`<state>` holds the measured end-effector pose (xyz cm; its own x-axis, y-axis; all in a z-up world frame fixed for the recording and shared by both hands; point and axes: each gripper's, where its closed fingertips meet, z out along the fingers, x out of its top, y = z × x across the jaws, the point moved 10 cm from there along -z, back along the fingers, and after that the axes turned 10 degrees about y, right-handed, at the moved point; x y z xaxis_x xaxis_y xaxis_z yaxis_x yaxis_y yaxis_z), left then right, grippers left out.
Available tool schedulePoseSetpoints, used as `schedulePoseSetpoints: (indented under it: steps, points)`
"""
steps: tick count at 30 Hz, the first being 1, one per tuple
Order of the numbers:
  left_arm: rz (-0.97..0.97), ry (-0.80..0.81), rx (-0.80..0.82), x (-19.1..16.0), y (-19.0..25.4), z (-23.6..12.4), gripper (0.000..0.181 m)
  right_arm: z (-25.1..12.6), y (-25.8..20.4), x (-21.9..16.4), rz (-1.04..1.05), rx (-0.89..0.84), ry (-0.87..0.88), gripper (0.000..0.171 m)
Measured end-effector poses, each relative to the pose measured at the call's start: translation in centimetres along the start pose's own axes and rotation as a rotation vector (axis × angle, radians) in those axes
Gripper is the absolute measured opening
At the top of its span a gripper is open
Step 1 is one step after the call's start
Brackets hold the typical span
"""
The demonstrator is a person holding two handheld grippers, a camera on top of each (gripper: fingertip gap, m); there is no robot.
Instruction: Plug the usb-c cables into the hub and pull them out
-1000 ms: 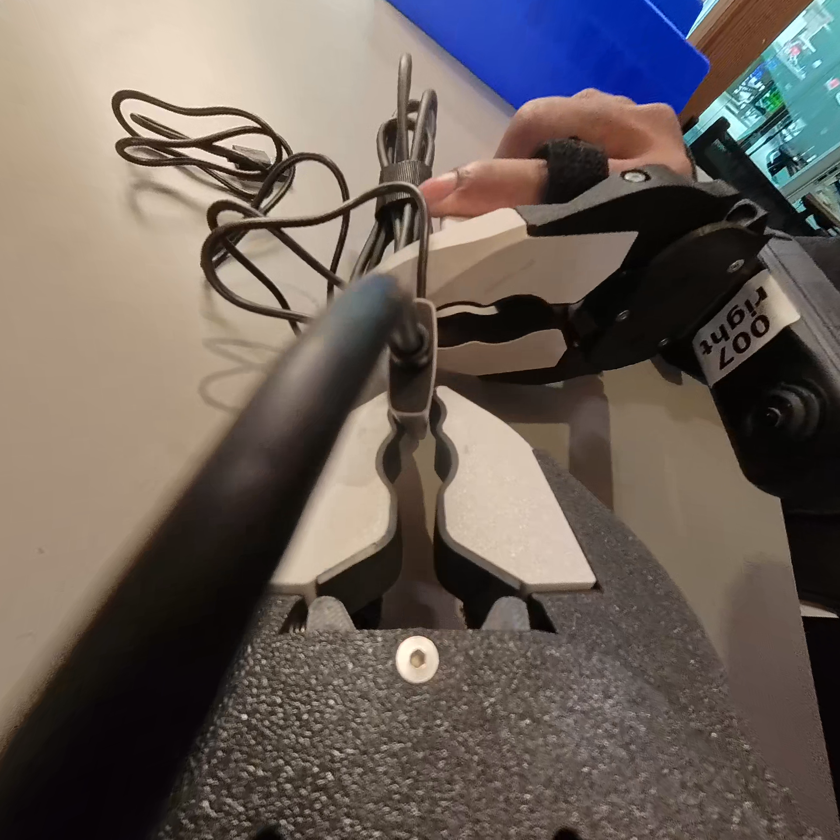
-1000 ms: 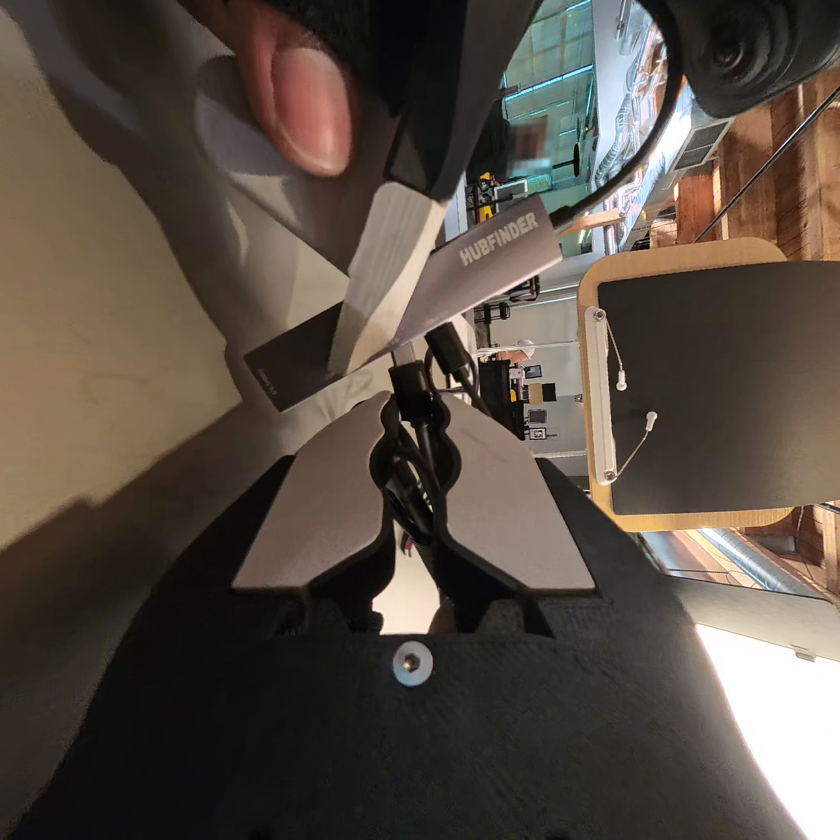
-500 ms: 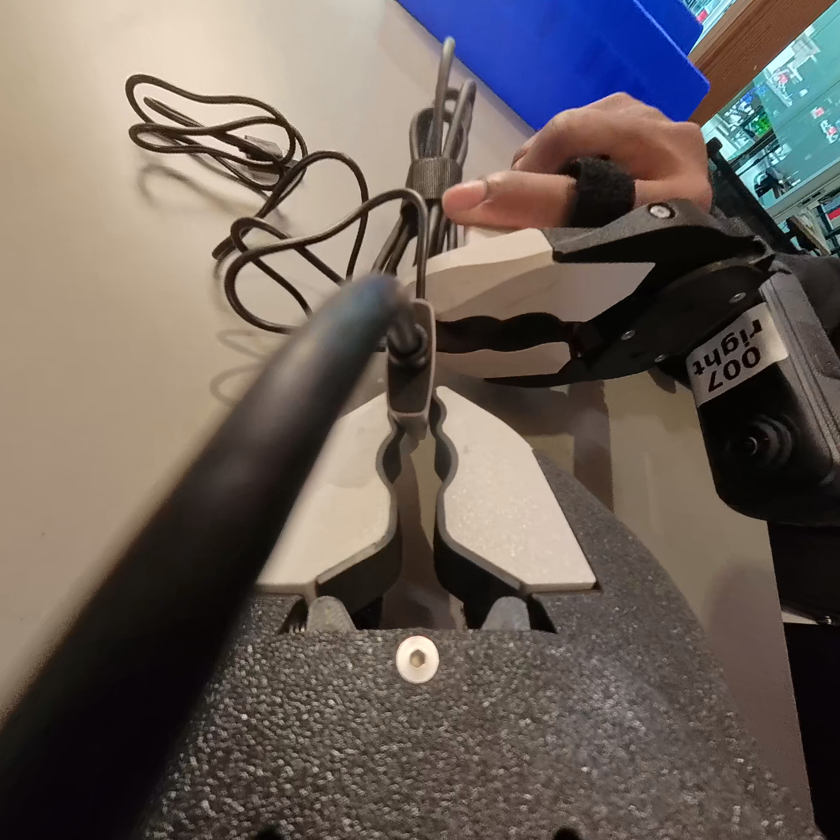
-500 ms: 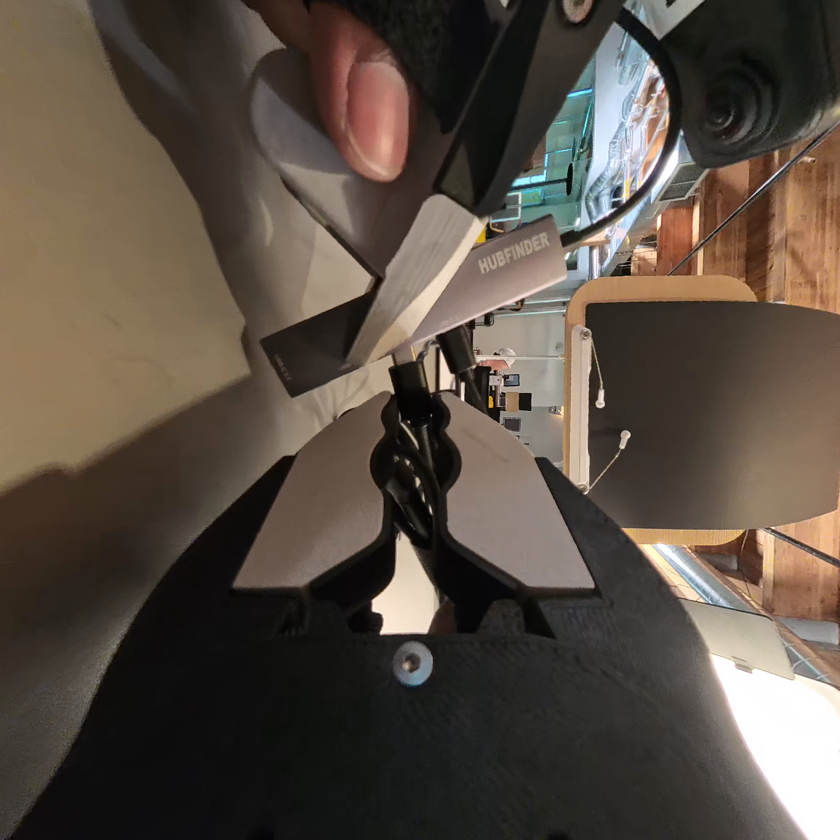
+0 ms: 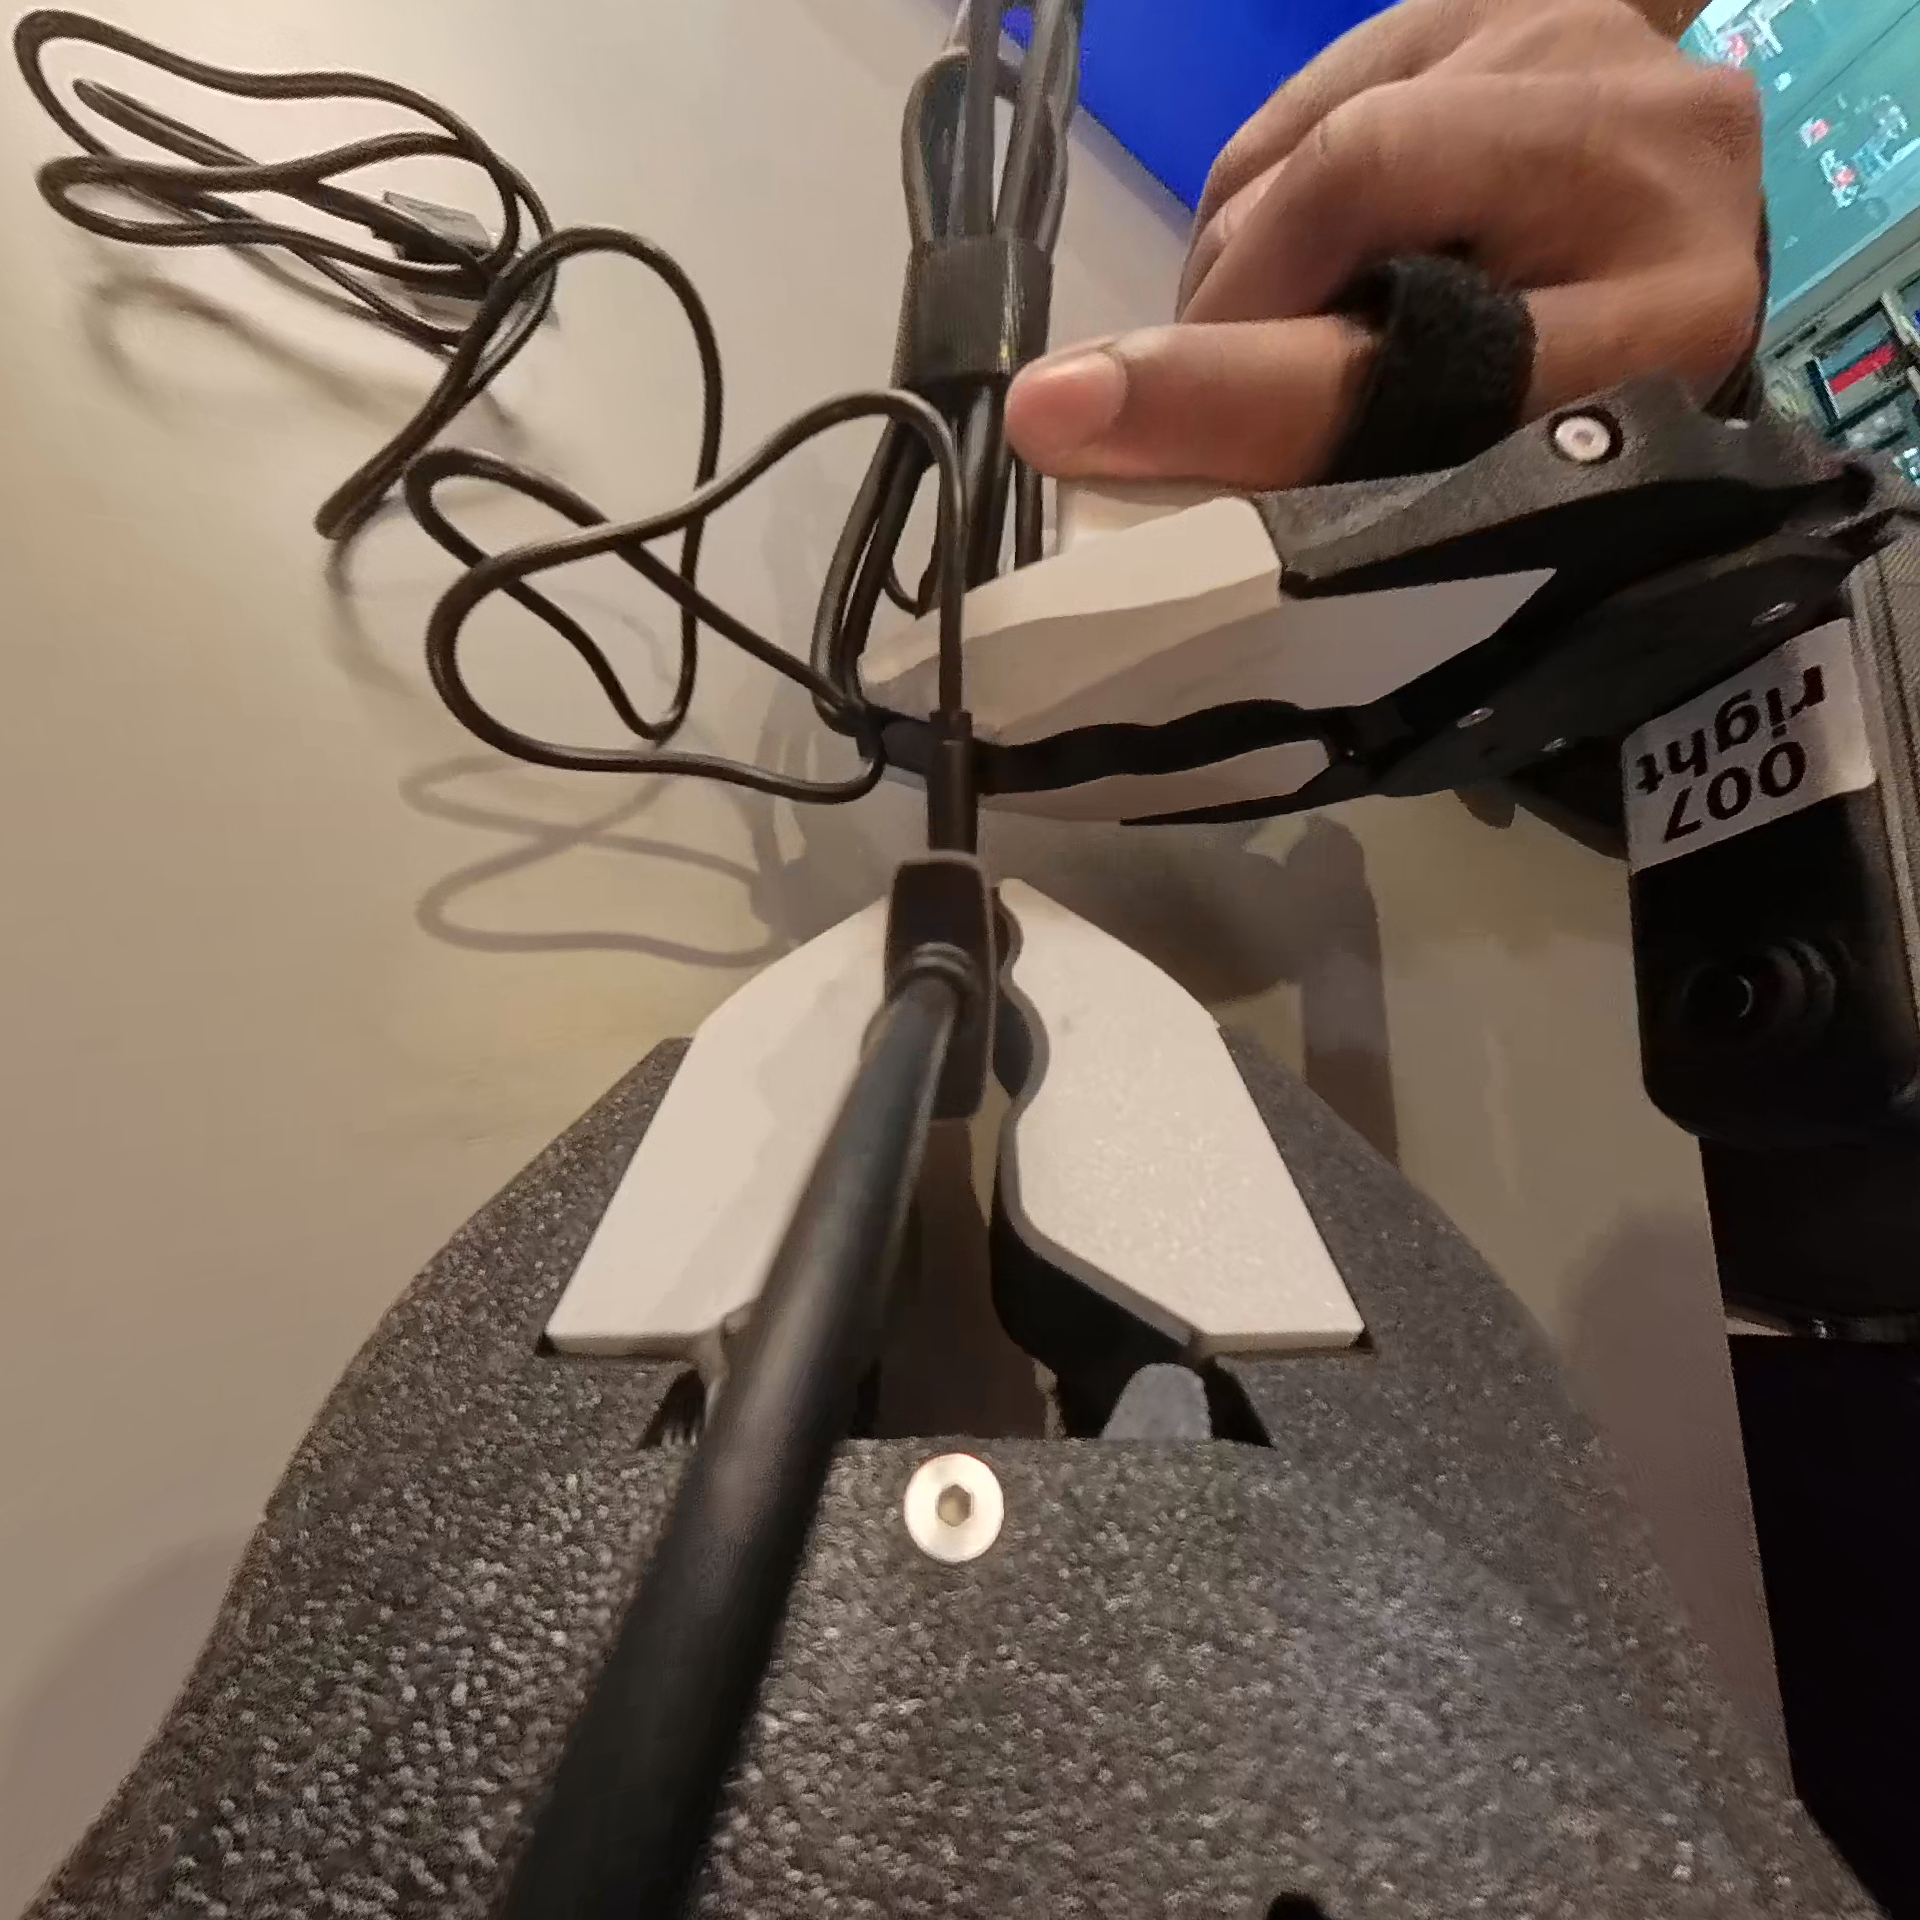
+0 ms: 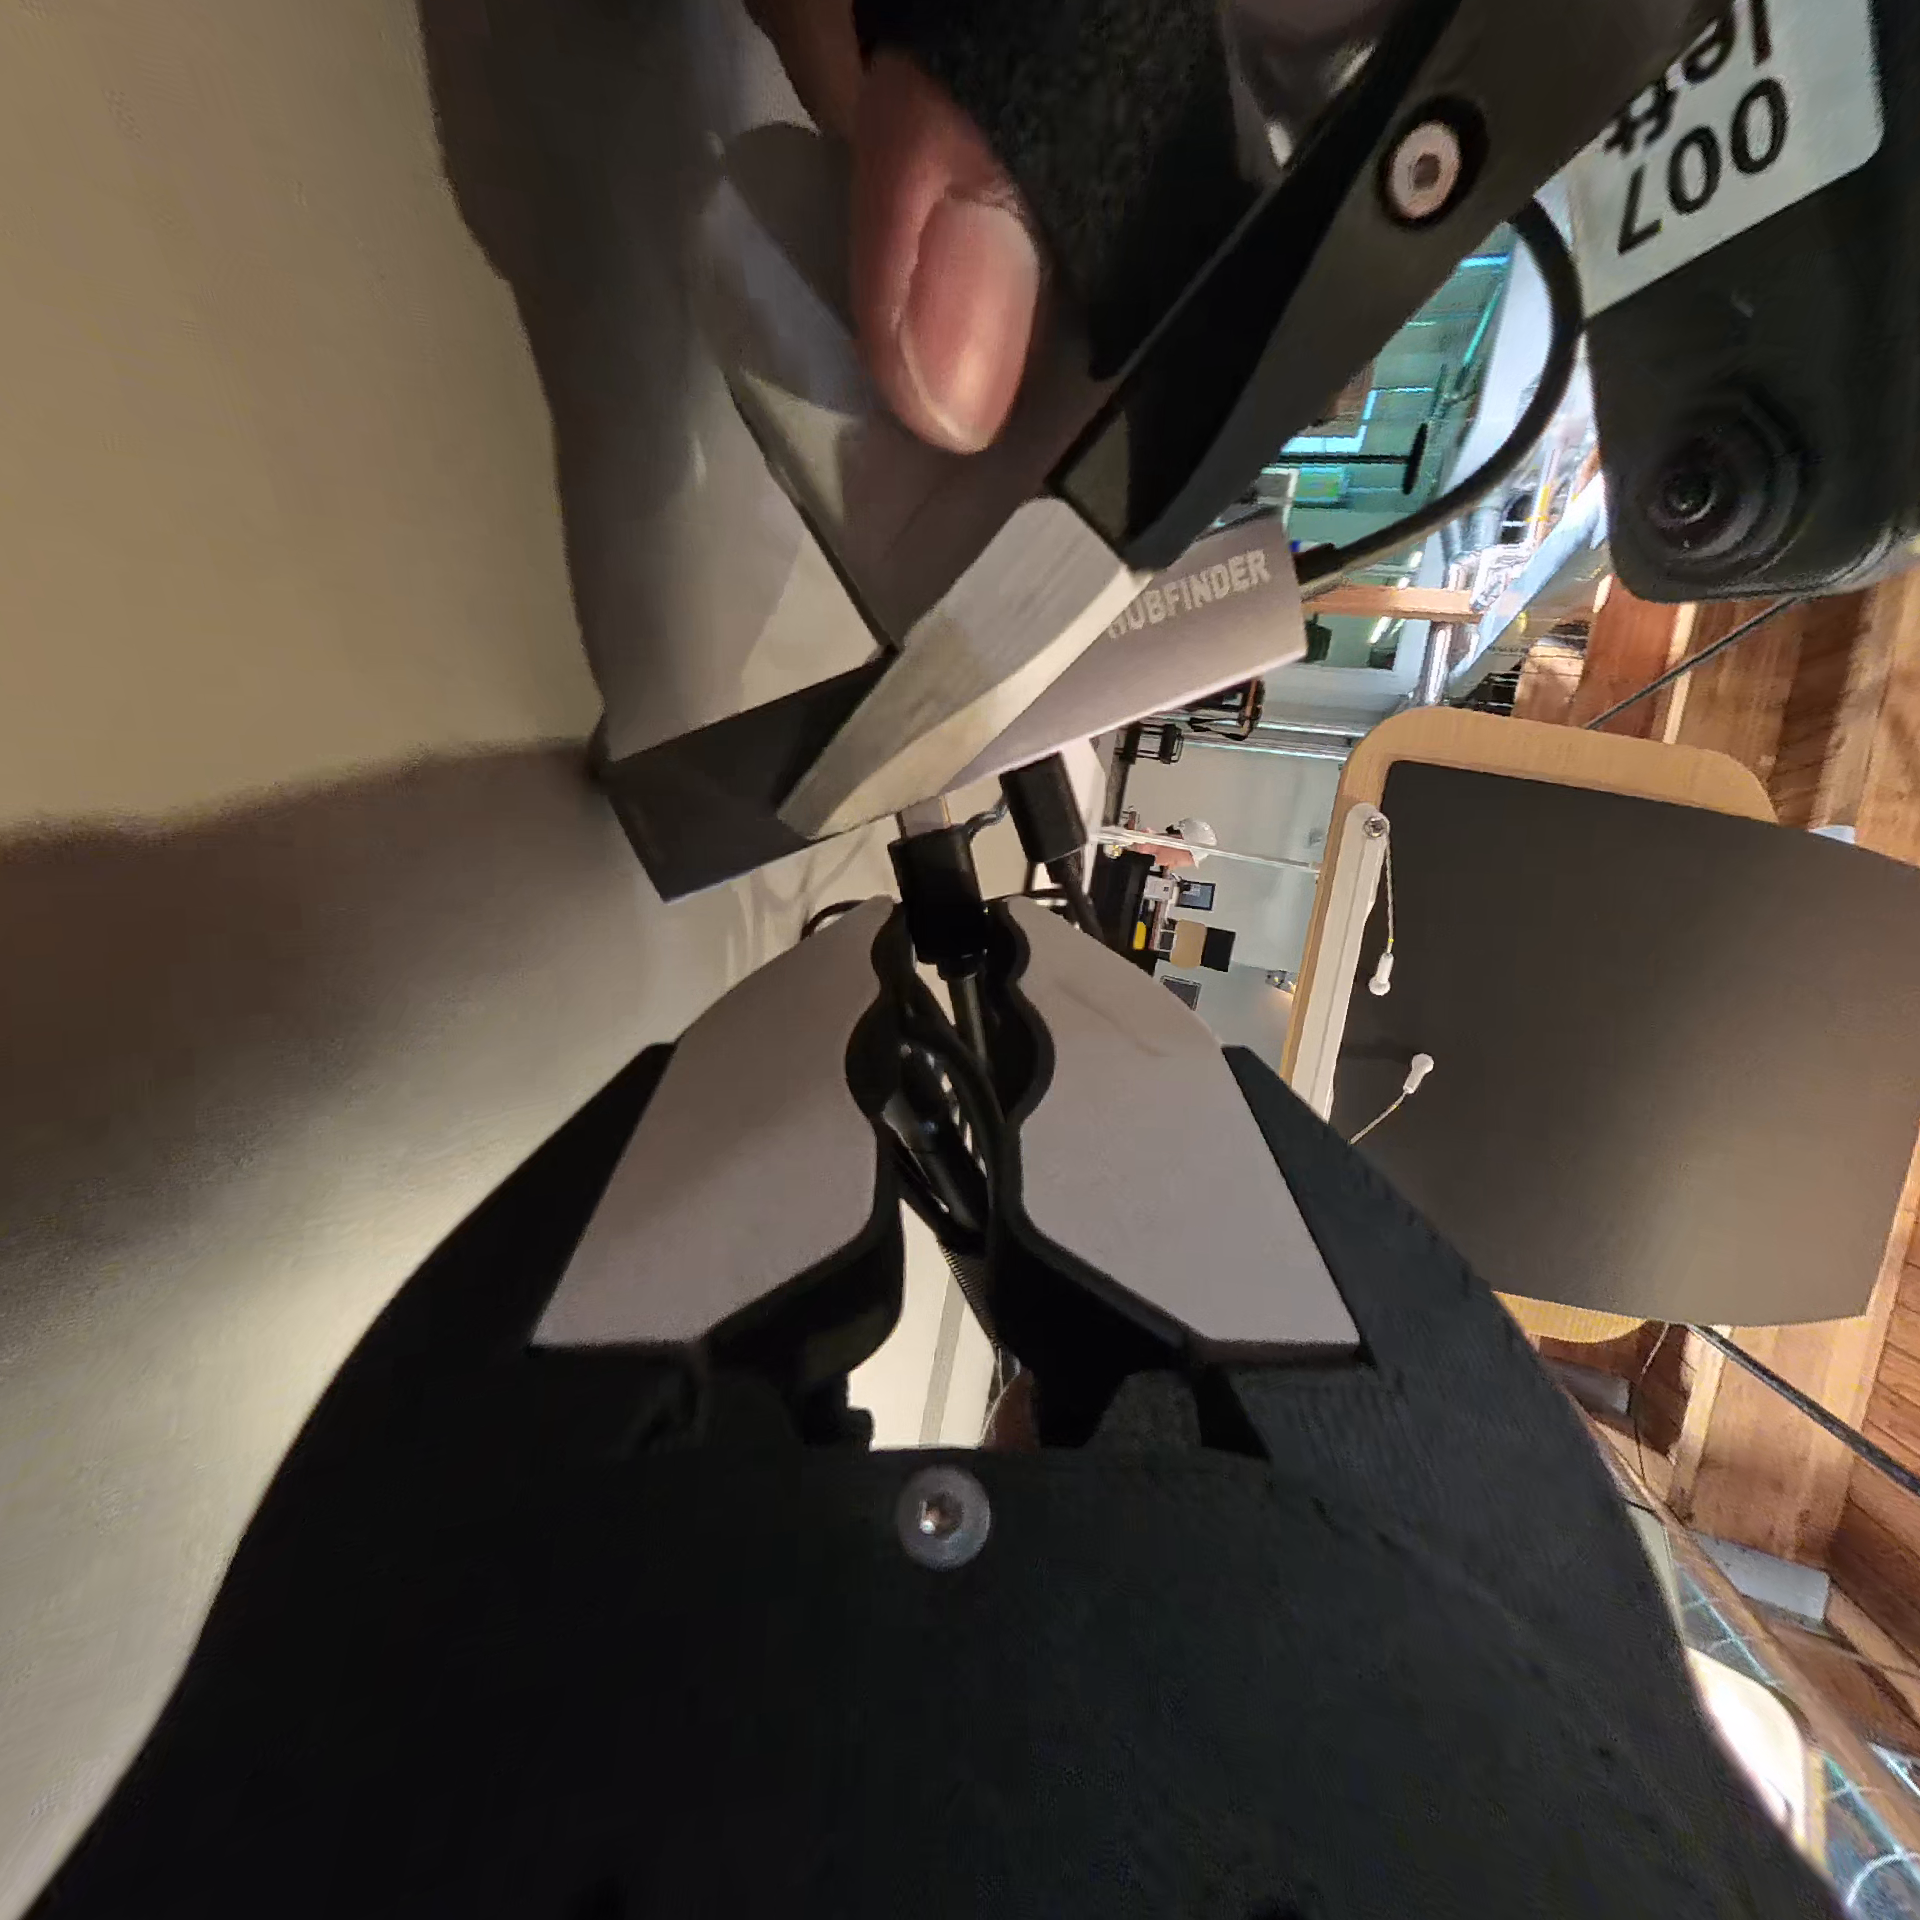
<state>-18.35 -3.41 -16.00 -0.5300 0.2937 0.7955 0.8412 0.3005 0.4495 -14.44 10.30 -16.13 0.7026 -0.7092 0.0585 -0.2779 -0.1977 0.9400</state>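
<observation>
**Plug at the hub's edge, metal tip showing**

My right gripper (image 6: 940,914) is clenched on the black body of a usb-c plug (image 6: 938,883), its cable (image 6: 966,1039) trailing back between my fingers toward me. The plug points straight ahead, away from me, and its short silver tip meets the near long edge of the hub (image 6: 1184,655). A little bare metal shows between plug body and hub, so I judge it only partly seated, or partly drawn.

My left gripper (image 5: 951,914) is clamped across the grey hub, holding it edge-on just above the desk (image 5: 208,727), the hub's own thick lead (image 5: 810,1299) running back over the gripper housing. In the right wrist view the hub slants from lower left to upper right, with a second plug (image 6: 1049,816) already in the same edge just to the right of mine.

What matters is alignment: the plug's long axis stands roughly square to the hub's long edge, and any travel should follow that axis, in or out, without twisting. The right gripper does the moving; the left only braces.

Farther off on the desk lie loose black cables (image 5: 312,208) and a strapped bundle (image 5: 971,301).
</observation>
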Motion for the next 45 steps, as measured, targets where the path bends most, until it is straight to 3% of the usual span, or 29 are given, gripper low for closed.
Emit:
schedulePoseSetpoints:
  steps: [10,19,38,45]
  points:
    - [-0.047,-0.023,-0.063,-0.2,0.5,0.7,0.009,-0.6,0.2,0.3,-0.018,0.109,-0.02,0.012]
    - [-0.151,0.028,-0.088,-0.2,-0.4,0.2,0.009,-0.2,0.1,0.5,-0.029,0.073,-0.032,0.012]
    - [-0.12,-0.041,-0.114,-0.5,0.6,1.4,0.01,-0.8,0.3,2.1,-0.192,0.191,-0.115,0.012]
    - [-0.137,-0.026,-0.108,-0.5,0.5,1.2,0.009,-0.6,0.2,2.3,-0.162,0.172,-0.123,0.012]
